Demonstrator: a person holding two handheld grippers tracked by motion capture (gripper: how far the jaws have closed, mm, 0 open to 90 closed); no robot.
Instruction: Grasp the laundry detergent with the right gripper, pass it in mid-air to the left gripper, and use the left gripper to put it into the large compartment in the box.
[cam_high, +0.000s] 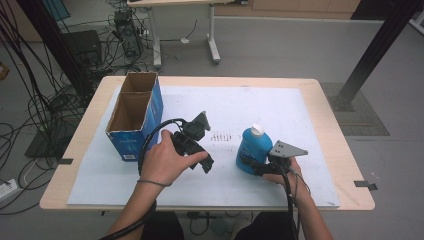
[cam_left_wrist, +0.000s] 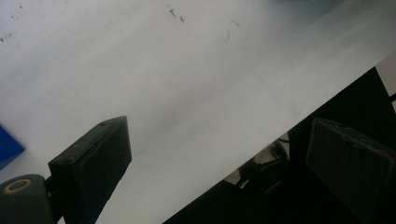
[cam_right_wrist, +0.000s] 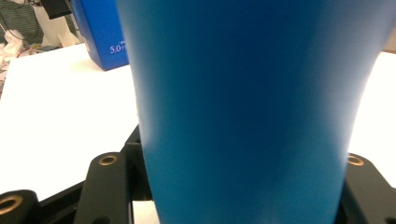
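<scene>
Cardboard box open at far left; left claw wide and empty over the desk; right claw clamps blue bottle near right: lift upright, carry leftward steadily.

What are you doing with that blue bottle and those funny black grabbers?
A person sits at a table with a grabber in each hand. The right gripper is squeezed shut on a blue bottle with a white cap, which stands upright on the white sheet. The left gripper hangs open above the sheet, holding nothing. An open cardboard box stands at the left.
</scene>
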